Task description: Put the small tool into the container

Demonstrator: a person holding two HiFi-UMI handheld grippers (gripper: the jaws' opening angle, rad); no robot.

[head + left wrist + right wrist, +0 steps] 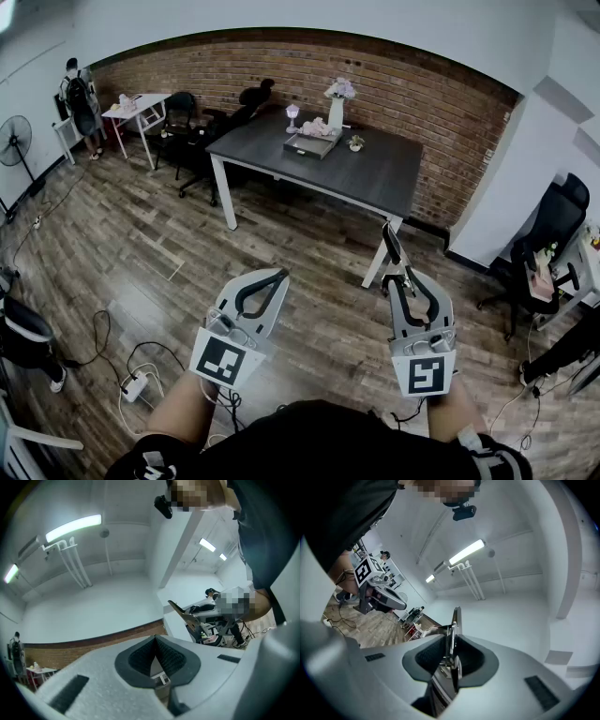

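Right tool (410, 278) grips small tool (392, 246); table (375, 173) well ahead.

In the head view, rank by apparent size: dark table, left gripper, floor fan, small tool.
Largest to smallest:
1. dark table
2. left gripper, though nearness to the camera inflates it
3. floor fan
4. small tool, not far behind the fan

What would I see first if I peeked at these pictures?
Two grey grippers with square markers fill the bottom of the head view: the left gripper is shut and empty, the right gripper pinches a small dark tool poking past its tips. Beyond them, a dark table stands by a red brick wall.
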